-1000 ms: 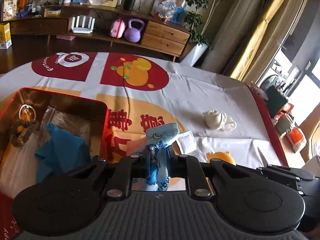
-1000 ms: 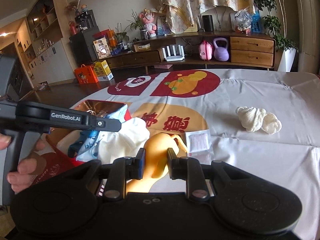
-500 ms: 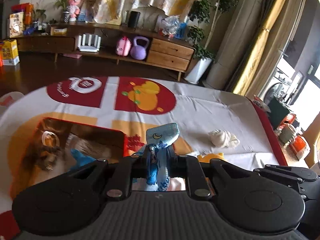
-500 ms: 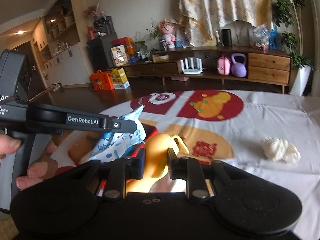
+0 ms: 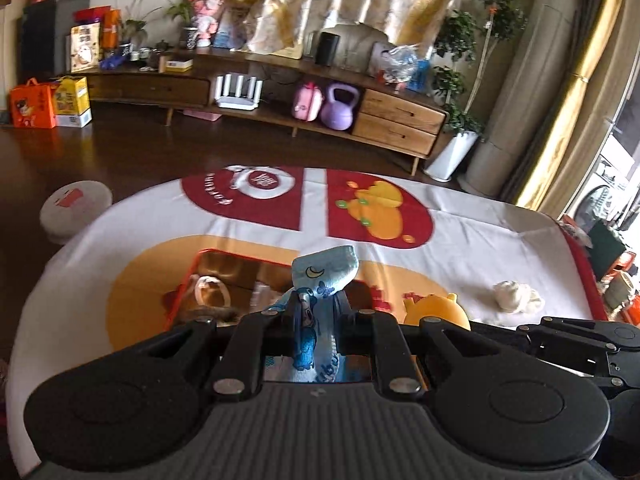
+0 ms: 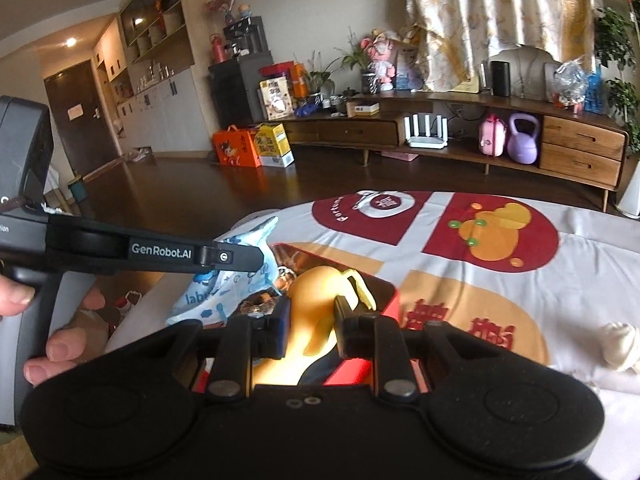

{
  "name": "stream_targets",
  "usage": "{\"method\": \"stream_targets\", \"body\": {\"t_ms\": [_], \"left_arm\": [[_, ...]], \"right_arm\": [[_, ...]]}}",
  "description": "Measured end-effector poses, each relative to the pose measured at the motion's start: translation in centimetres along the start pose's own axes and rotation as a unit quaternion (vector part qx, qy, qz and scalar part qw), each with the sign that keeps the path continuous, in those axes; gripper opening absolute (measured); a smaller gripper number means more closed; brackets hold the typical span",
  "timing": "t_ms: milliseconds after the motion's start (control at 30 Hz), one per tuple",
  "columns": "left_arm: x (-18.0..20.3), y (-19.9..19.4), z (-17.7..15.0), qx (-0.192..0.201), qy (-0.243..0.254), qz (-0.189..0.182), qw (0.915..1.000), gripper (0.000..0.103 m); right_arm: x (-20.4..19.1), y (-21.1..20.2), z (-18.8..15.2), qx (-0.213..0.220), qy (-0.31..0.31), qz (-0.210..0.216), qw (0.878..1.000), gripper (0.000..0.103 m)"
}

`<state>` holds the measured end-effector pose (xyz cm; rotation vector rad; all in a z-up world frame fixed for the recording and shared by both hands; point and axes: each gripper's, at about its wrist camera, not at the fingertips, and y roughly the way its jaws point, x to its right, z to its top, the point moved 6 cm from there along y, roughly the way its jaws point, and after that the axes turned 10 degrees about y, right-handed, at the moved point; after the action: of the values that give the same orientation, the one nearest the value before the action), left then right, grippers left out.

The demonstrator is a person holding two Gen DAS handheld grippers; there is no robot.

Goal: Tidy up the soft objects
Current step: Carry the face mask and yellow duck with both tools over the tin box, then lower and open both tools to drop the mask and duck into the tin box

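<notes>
The left hand-held gripper (image 5: 317, 312), marked "GenRobot.AI" on its side, is clamped on a blue printed cloth (image 5: 320, 280) reading "labu"; the right hand-held gripper (image 6: 310, 316) is clamped on a yellow soft toy (image 6: 316, 300), both above the red box (image 5: 240, 264) on the bench (image 5: 480, 236); a white bundle (image 5: 516, 296) lies far right

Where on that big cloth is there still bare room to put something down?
Free: the white cloth between the orange gourd print and the white bundle. Crowded: the red box, already holding things.
</notes>
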<state>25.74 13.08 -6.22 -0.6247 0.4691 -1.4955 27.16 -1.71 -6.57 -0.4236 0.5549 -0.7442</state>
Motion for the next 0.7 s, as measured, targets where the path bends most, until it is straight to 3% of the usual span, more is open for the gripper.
{"method": "stream_targets", "body": {"t_ms": [333, 700], "left_arm": [[-4.9, 2.0, -1.7, -0.024, -0.003, 0.036, 0.999, 0.015], [-4.7, 5.7, -3.9, -0.058, 0.035, 0.041, 0.9969, 0.015]], "right_arm": [[-1.6, 4.2, -0.4, -0.028, -0.017, -0.009, 0.999, 0.021], [-1.0, 7.8, -2.2, -0.066, -0.016, -0.033, 0.997, 0.021]]}}
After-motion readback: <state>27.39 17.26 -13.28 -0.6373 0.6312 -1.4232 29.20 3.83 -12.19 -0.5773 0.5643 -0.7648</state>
